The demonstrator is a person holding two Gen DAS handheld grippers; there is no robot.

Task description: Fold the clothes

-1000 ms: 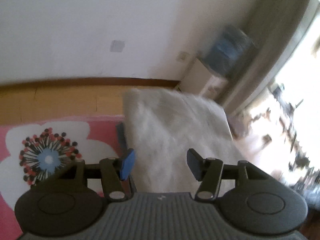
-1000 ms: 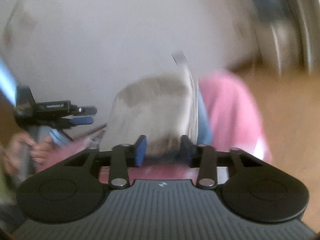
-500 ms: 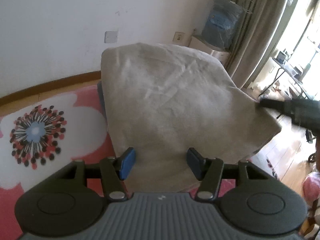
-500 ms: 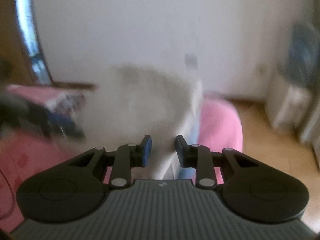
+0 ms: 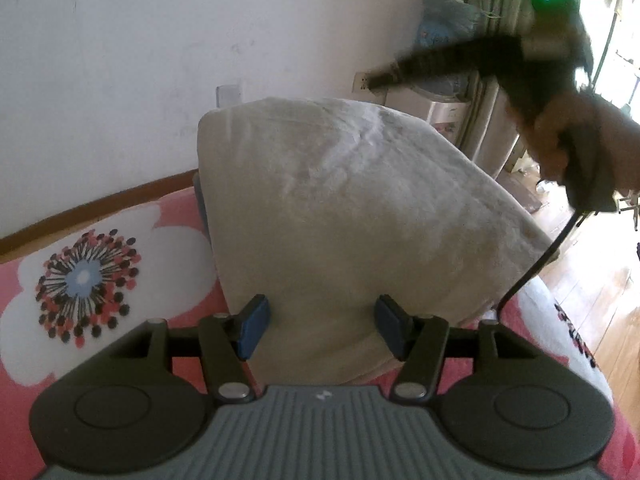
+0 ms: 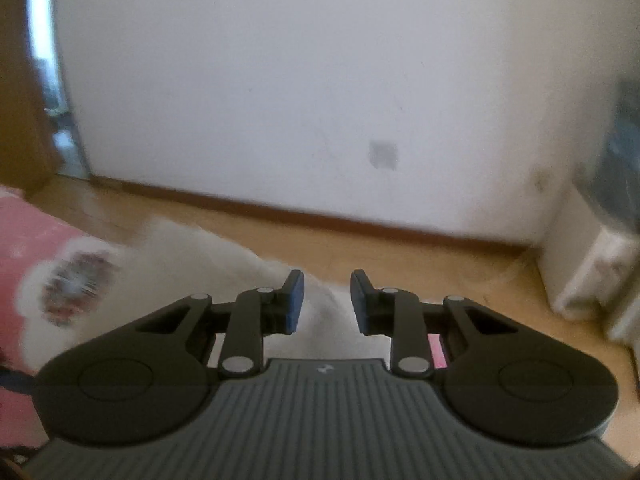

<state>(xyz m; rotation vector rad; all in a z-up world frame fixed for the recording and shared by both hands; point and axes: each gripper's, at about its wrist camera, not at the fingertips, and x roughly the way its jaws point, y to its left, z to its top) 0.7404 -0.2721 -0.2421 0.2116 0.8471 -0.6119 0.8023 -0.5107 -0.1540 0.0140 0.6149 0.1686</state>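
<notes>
Beige garment (image 5: 360,216) flat – long axis toward wall (image 5: 120,60).

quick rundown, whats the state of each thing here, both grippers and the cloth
left gripper: open, pads apart with beige cloth lying between them, not pinched
right gripper: open with a narrow gap, nothing pinched, cloth below it
beige cloth: folded, lying on the pink flowered cover
hand: gripping the right gripper's handle, raised beside the cloth

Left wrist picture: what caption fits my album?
Open left gripper over a beige cloth on a pink flowered cover.
</notes>
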